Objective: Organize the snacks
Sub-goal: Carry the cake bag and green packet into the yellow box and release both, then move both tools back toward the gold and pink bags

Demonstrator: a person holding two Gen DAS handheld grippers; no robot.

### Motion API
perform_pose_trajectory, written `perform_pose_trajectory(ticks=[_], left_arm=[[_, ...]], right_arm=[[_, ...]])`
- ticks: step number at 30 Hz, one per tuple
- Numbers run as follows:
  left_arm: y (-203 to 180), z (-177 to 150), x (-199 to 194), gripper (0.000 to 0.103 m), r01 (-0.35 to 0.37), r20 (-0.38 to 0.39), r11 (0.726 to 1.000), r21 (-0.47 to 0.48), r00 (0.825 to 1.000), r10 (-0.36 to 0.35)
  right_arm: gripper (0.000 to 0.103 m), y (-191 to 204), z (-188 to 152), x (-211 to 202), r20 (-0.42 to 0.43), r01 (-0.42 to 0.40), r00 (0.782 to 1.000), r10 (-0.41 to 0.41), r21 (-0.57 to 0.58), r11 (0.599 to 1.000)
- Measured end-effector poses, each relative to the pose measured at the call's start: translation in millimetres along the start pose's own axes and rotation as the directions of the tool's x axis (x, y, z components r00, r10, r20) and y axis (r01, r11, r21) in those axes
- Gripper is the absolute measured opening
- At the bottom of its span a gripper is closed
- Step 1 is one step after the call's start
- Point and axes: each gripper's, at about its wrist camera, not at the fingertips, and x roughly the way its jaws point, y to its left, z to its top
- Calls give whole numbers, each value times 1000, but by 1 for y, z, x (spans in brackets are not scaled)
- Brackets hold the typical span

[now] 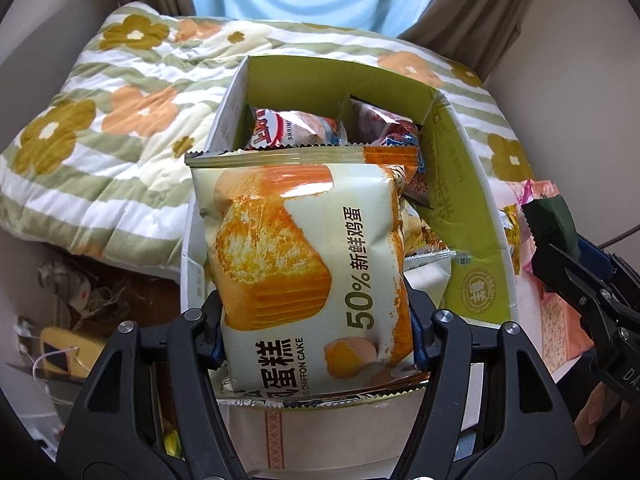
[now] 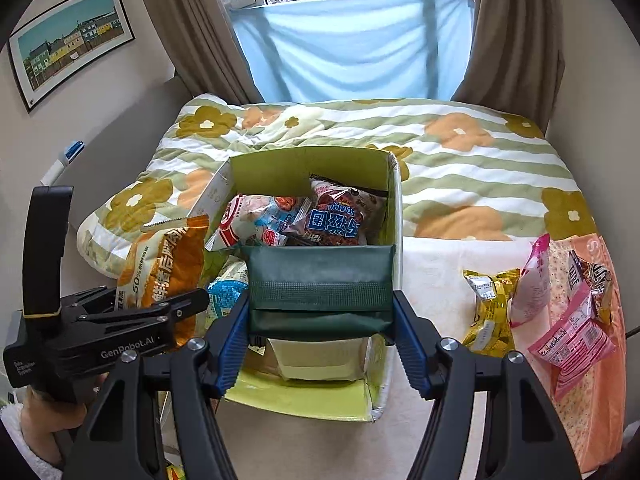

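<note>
My left gripper [image 1: 316,344] is shut on a chiffon cake packet [image 1: 304,256], white and orange, held above the near end of the green cardboard box [image 1: 468,240]. The packet also shows in the right wrist view [image 2: 160,272], left of the box [image 2: 280,168]. My right gripper [image 2: 320,336] is shut on a dark green packet [image 2: 320,284], held over the box's near edge; it shows at the right in the left wrist view [image 1: 552,216]. Several snack packets [image 2: 304,220] lie inside the box.
The box stands on a bed with a floral quilt [image 2: 460,160]. Loose snacks lie to the right: a yellow packet [image 2: 488,304] and pink packets [image 2: 568,344]. Curtains and a window [image 2: 340,40] are behind. Clutter sits on the floor at left [image 1: 72,300].
</note>
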Motion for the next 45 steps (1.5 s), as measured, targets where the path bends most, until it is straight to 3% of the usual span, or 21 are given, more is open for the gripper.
perform_pose_trajectory(ticks=[2, 3, 4, 9, 14, 19, 25, 30, 35, 45], left_arm=[[-2, 1, 3, 77, -12, -3, 999, 32, 1000, 12], [-4, 1, 3, 94, -22, -2, 999, 47, 1000, 22], [-5, 1, 3, 103, -42, 4, 997, 60, 999, 42], [3, -1, -8, 103, -94, 40, 994, 53, 995, 92], [24, -4, -14, 103, -71, 38, 996, -47, 997, 72], [32, -9, -18, 103, -80, 44, 993, -89, 995, 84], [34, -16, -21, 103, -99, 46, 992, -81, 994, 103], [35, -22, -22, 103, -94, 35, 992, -84, 995, 98], [35, -28, -33, 103, -100, 49, 993, -66, 993, 104], [26, -30, -48, 103, -35, 94, 999, 14, 995, 33]], right_arm=[[61, -1, 1, 3, -8, 13, 1000, -13, 15, 1000], [61, -1, 2, 5, -13, 19, 1000, -19, 19, 1000], [61, -1, 3, 6, -16, 25, 1000, -25, 19, 999], [61, -6, 9, 13, -19, 33, 999, -33, 9, 999], [61, -3, 13, 22, -35, 0, 999, -1, -25, 1000], [61, 5, 13, 44, -64, -19, 998, 14, -77, 997], [63, 8, 8, 68, -114, -54, 992, 49, -41, 998], [91, 6, 4, 64, -94, -67, 993, 66, -10, 998], [91, 4, -2, 50, -41, -56, 998, 56, 0, 998], [91, 7, -17, 18, 3, -2, 1000, 2, 16, 1000]])
